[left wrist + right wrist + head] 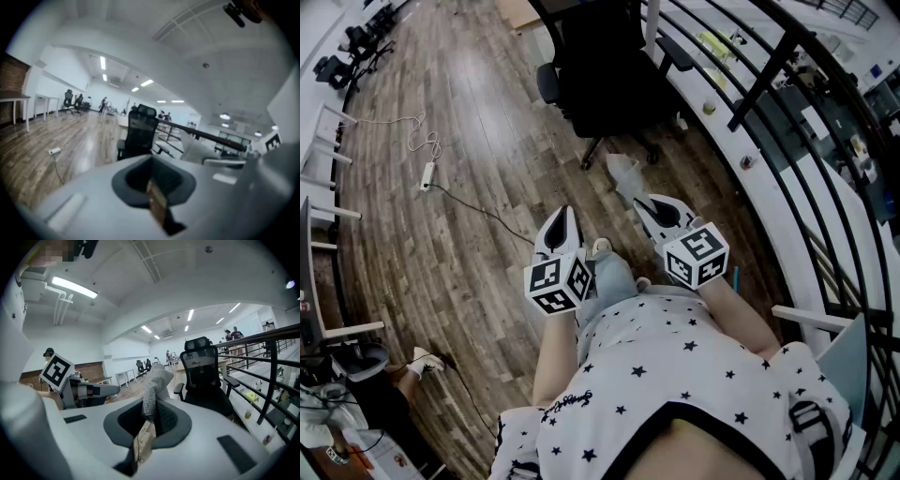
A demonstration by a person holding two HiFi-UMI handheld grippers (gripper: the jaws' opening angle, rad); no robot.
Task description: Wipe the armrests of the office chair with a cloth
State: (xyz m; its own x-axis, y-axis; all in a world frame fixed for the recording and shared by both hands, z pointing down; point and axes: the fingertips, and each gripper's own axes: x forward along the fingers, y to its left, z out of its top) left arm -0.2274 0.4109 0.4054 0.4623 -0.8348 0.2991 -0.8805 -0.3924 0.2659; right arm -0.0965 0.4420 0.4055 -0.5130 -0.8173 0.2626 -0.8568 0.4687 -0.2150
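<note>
One office chair [600, 75], black with two armrests [547, 82], stands on the wood floor [469, 112] at twelve o'clock from the two grippers, well apart from them. One pale knitted cloth [154, 385] is pinched in the right gripper [149, 416], whose jaws are pressed together on its lower end; it sticks out at eleven o'clock from the tips, clear of the chair. The left gripper [152, 180] has its jaws closed together on nothing. A dark railing [769, 84] curves past at two o'clock, and a power strip [426, 175] lies at ten o'clock in the open office.
</note>
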